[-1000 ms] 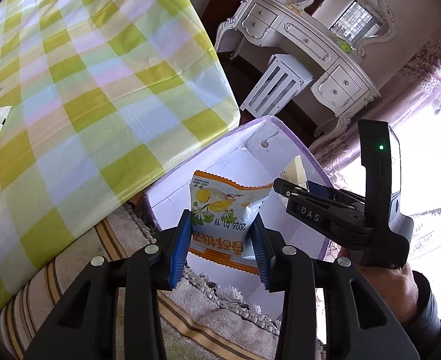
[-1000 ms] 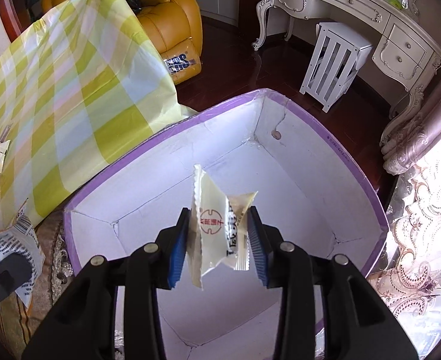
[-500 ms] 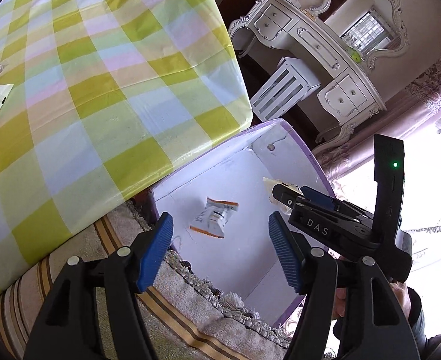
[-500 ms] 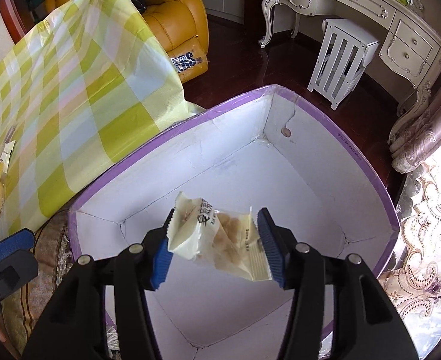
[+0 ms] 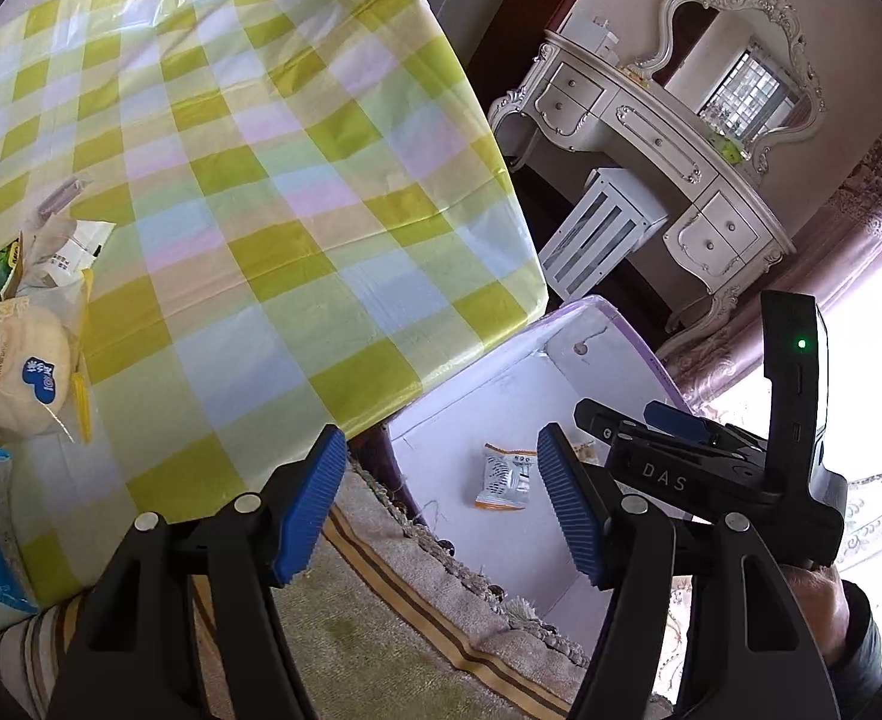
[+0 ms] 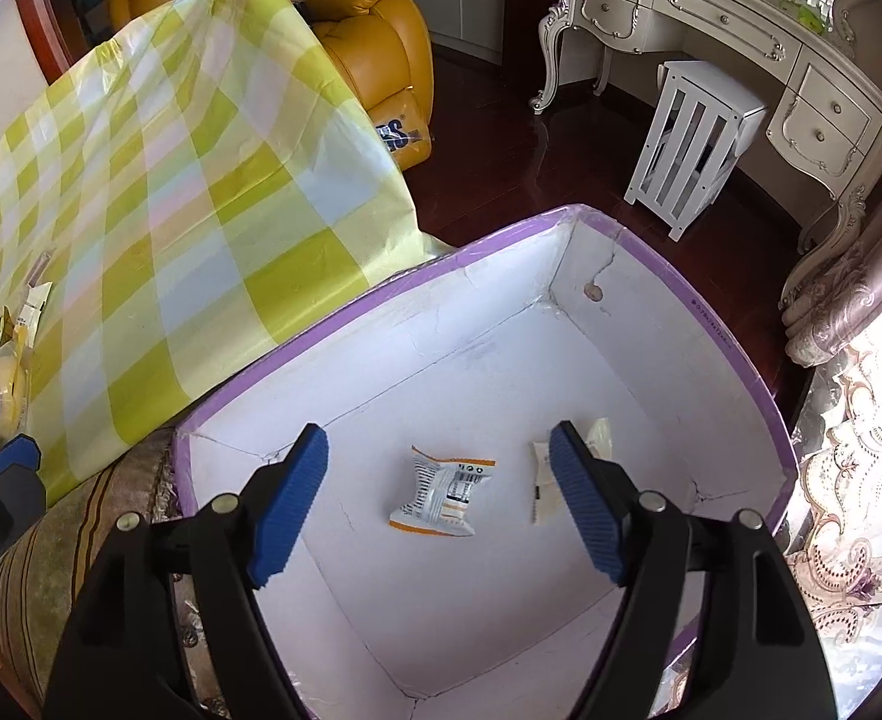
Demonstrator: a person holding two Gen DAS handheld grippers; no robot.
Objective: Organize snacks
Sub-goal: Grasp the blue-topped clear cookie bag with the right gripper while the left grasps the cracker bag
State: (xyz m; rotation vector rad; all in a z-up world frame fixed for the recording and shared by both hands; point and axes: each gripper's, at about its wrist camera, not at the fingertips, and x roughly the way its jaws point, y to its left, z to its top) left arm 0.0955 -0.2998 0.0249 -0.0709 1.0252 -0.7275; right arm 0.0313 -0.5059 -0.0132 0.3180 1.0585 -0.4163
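Note:
A white box with a purple rim (image 6: 441, 348) stands on the floor beside the table. On its bottom lie an orange-edged snack packet (image 6: 441, 492) and a pale packet (image 6: 543, 483), the second partly behind a blue pad. My right gripper (image 6: 438, 501) hangs over the box, its jaws opening with nothing gripped. My left gripper (image 5: 439, 501) stands open and empty above the rug at the box's near rim (image 5: 561, 372). The orange-edged packet (image 5: 504, 477) shows between its fingers, far below. The right tool's black body (image 5: 711, 468) sits just to the right.
A table with a green checked cloth (image 5: 261, 210) fills the left, with a bun packet (image 5: 21, 372) and other snacks piled at its left edge. A striped rug (image 5: 411, 612) lies under the box. A white stool (image 6: 693, 138), a dressing table (image 6: 741, 30) and a yellow armchair (image 6: 369, 42) stand behind.
Both grippers opened and let go of their packets, which dropped to the bottom of the box. My left gripper drew back and up towards the table.

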